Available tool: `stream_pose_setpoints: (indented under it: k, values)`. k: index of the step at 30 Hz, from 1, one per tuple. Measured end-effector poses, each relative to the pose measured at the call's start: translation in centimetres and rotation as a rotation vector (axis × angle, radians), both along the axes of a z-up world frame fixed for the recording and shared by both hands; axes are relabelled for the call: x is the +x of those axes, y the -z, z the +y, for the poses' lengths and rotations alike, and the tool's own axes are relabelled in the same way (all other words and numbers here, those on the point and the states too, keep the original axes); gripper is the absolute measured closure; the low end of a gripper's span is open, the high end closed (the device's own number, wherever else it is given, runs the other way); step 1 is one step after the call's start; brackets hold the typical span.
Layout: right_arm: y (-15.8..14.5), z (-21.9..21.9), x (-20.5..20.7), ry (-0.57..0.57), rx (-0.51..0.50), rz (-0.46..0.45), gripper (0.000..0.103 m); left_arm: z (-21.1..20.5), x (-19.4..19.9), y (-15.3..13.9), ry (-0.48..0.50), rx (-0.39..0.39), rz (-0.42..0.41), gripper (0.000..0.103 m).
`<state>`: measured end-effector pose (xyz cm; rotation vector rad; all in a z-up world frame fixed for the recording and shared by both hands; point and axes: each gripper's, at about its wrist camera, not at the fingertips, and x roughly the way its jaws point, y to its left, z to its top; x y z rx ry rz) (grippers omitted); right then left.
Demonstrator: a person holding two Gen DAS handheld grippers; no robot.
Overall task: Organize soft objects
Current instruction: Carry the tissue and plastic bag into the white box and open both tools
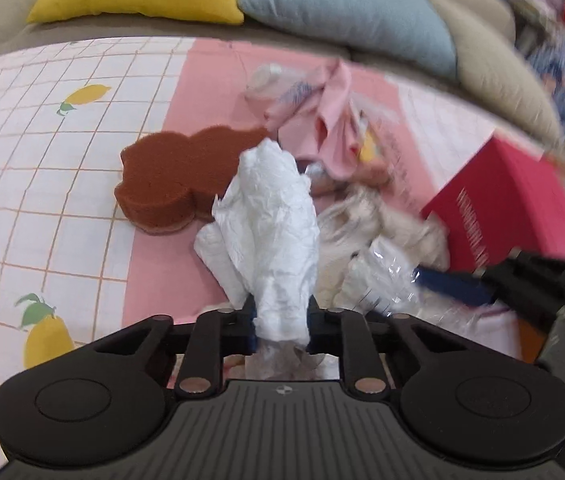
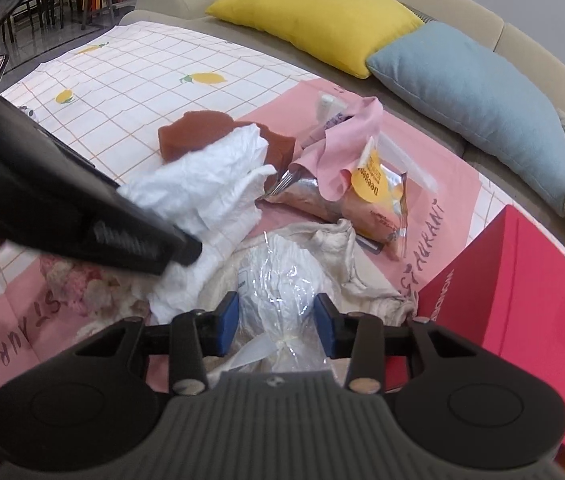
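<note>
The white tissue point(image 1: 272, 236) is crumpled and creased, pinched between the closed fingers of the left gripper point(image 1: 281, 328) and lifted clear of the pink cloth point(image 1: 154, 280), in front of the brown sponge point(image 1: 174, 176). The right gripper point(image 2: 277, 328) hangs low over a clear plastic bag point(image 2: 282, 280) of white stuff, its blue pads point(image 2: 228, 322) apart on either side of the bag's tied neck. Near them lie a cream cloth point(image 2: 338, 240), a pink rag point(image 2: 346, 148), a snack packet point(image 2: 366, 196) and a red box point(image 2: 522, 276).

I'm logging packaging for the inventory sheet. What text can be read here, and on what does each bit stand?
"S'AURANT": pink cloth, and again by its near edge.
"Deegan", partly covered: yellow sticker on the snack bag.
White lettering on the red box: too blurred to read.
</note>
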<state>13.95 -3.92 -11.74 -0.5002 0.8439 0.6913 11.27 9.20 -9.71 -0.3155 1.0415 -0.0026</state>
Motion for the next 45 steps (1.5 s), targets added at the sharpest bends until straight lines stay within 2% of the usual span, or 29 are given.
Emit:
stream_pose_setpoints:
  k: [5, 10, 19, 31, 37, 43, 45]
  values:
    - [-2.5, -1.7, -0.1, 0.058, 0.081, -0.008, 0.065, 1.4, -1.4, -2.3, -0.033, -0.065, -0.064, 0.083]
    - [-5.5, -3.4, -1.0, 0.100, 0.166, -0.002, 0.065, 1.9, -3.1, -4.7, -0.054, -0.083, -0.115, 0.083]
    - [-10.0, -7.1, -4.7, 0.167, 0.307, 0.000, 0.065, -2.2, -6.1, -8.6, 0.063, -0.064, -0.189, 0.083]
    - [-13.0, -15.2, -5.6, 0.352, 0.314, -0.109, 0.065, -9.5, -5.6, -11.2, 0.259, -0.077, -0.258, 0.083]
    - [-14.4, -19.4, -4.3, 0.421, 0.260, -0.197, 0.064, -14.6, -3.5, -13.1, 0.395, -0.051, -0.318, 0.083]
    - [-14.6, -24.8, -2.0, 0.565, 0.262, -0.165, 0.064, -19.7, -0.4, -13.0, 0.497, -0.063, -0.288, 0.083]
    - [-14.6, -26.0, -1.5, 0.587, 0.261, -0.157, 0.064, -21.4, 0.5, -13.0, 0.535, -0.043, -0.289, 0.084]
